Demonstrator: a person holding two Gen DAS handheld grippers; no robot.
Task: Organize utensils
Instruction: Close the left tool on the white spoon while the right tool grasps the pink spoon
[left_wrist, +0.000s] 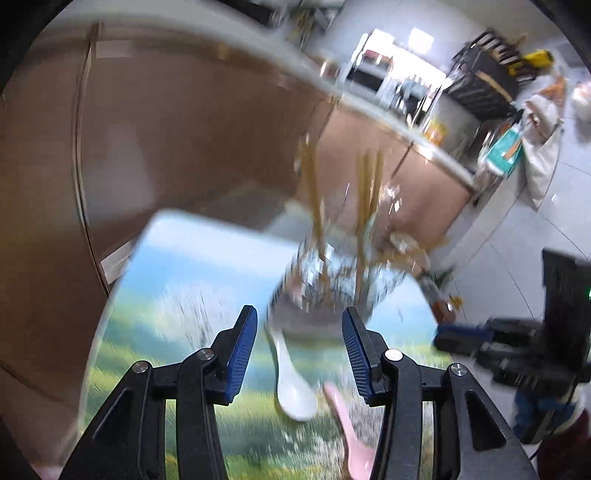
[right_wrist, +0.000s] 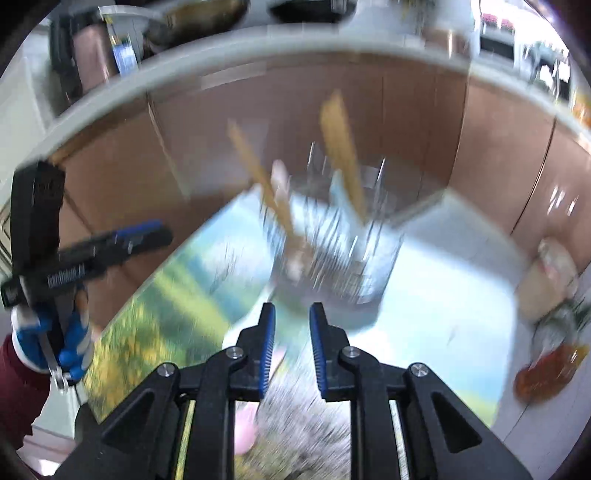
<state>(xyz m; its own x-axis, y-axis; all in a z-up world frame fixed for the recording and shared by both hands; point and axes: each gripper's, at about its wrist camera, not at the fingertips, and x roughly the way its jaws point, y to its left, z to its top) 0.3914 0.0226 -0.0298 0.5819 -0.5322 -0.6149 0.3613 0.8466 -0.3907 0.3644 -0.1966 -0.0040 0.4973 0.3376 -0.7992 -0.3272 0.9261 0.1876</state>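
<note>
A wire utensil holder (left_wrist: 332, 280) with wooden chopsticks (left_wrist: 364, 206) stands on a table with a landscape-print top (left_wrist: 177, 280). A white spoon (left_wrist: 293, 384) and a pink spoon (left_wrist: 349, 428) lie on the table below my left gripper (left_wrist: 299, 347), which is open and empty. In the right wrist view the holder (right_wrist: 332, 254) with chopsticks (right_wrist: 341, 155) stands ahead of my right gripper (right_wrist: 291, 350), which is open with a narrow gap and empty. The pink spoon (right_wrist: 245, 428) shows under its left finger. Both views are blurred.
Brown cabinet fronts (left_wrist: 192, 140) under a pale counter stand behind the table. My right gripper shows at the right of the left wrist view (left_wrist: 517, 350). My left gripper shows at the left of the right wrist view (right_wrist: 74, 258). Bags lie on the floor (right_wrist: 546, 354).
</note>
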